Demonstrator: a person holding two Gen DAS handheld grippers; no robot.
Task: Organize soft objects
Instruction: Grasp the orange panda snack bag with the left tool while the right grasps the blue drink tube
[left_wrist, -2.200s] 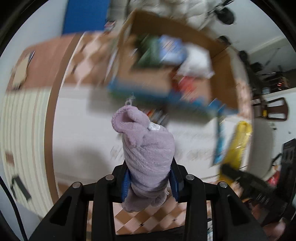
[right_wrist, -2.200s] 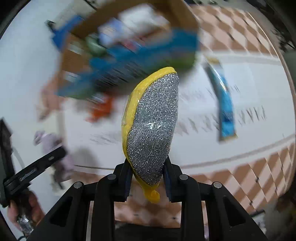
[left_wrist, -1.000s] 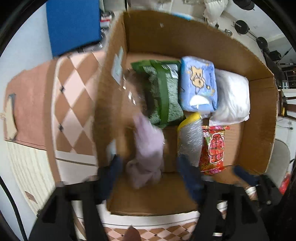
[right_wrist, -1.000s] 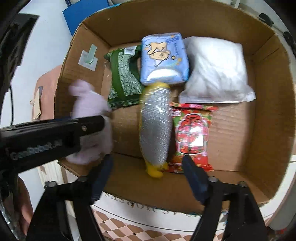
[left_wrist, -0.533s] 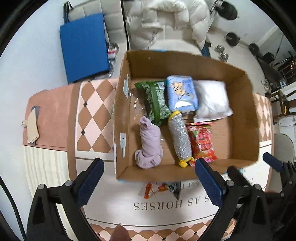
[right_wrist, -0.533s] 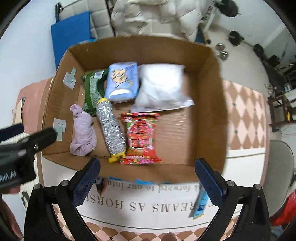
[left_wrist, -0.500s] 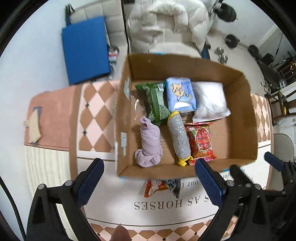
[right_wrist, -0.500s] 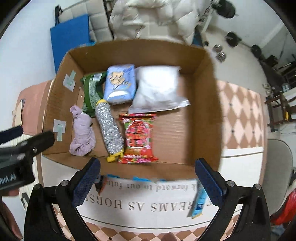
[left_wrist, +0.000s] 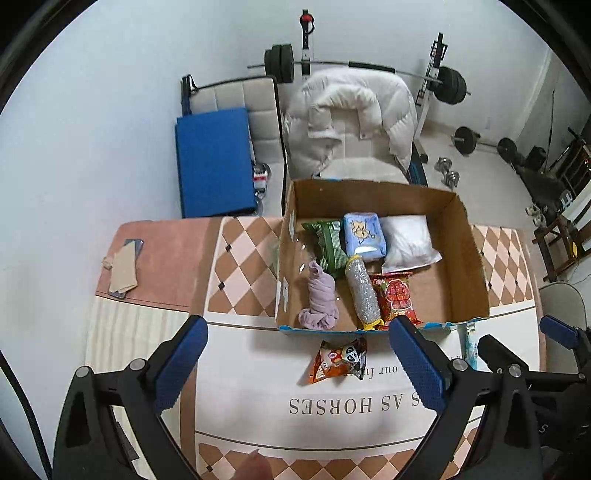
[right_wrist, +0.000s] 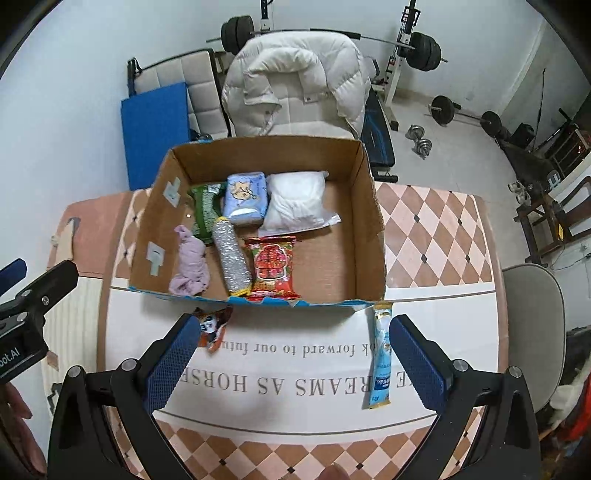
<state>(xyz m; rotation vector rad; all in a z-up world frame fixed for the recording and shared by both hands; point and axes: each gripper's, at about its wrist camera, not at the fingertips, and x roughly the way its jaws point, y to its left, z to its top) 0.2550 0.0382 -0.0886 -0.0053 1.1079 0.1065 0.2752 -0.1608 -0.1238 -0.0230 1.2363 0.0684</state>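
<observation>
Both grippers have come up and back from the cardboard box (right_wrist: 373, 221) since the earlier frames, when the left one carried the lilac cloth roll and the right one the silver scouring pad; now I see the left gripper (left_wrist: 299, 360) and the right gripper (right_wrist: 291, 356) each spread about as wide as they go, with nothing between the blue pads. The lilac cloth roll (left_wrist: 320, 297) lies in the box near its left wall, and the silver scouring pad (left_wrist: 362, 291) lies just beside it, touching the red snack pack (left_wrist: 395, 297). Behind them sit the green pack (left_wrist: 327, 245), the pale blue tissue pack (left_wrist: 364, 234) and the white bag (left_wrist: 408, 240). Still out on the tablecloth (right_wrist: 295, 391) are the orange snack packet (left_wrist: 338, 360), close to the box's near wall, and the light blue sachet (right_wrist: 381, 354) off by the right corner. From here I'd judge the main risk is the next pickup: both leftovers lie flat and thin, so wide pads coming down steeply may skid over them or pinch the cloth instead. The orange packet sits so near the box wall that one finger could catch the cardboard and shove the box. With both tools this close together, I could also knock them into each other.
</observation>
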